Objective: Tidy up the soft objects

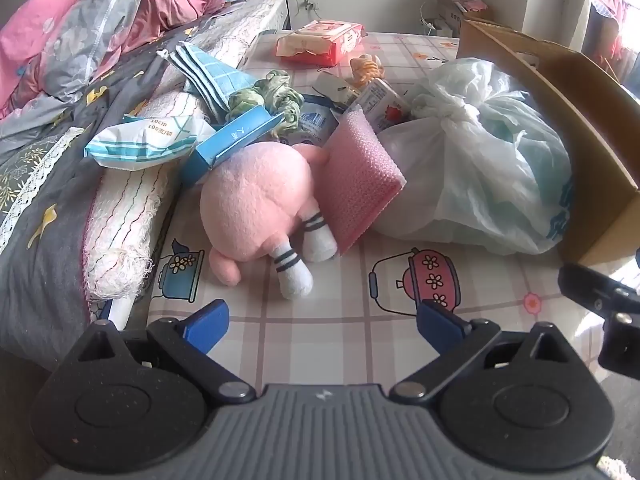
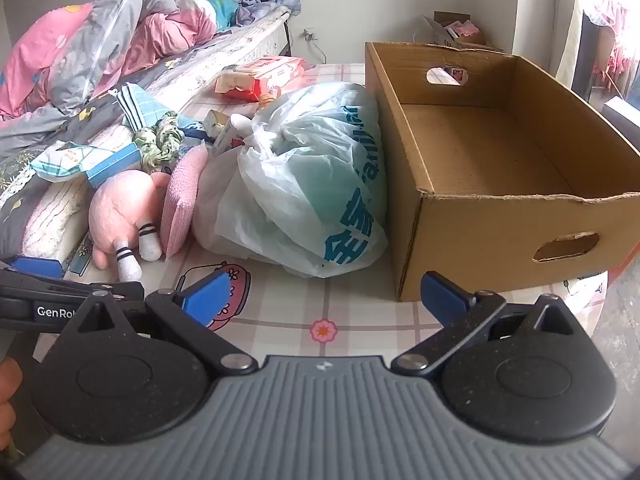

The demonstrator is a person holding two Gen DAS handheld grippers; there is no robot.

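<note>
With both my left gripper [image 1: 322,326] and right gripper [image 2: 326,298] spread wide and empty, the pink plush toy [image 1: 256,204] lies near, its 2 white striped-sock feet toward me.

A checked bench [image 2: 360,320] is carrying a plush [image 1: 256,208], bag [image 2: 304,184] and box [image 2: 500,184] beyond the fingers [image 2: 204,296].

1 plush toy [image 1: 256,208], 1 box [image 2: 500,208], 1 bag [image 2: 304,184]

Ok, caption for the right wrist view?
Open right tool hovers before an empty cardboard box, tied plastic bag and pink plush toy alongside.
</note>
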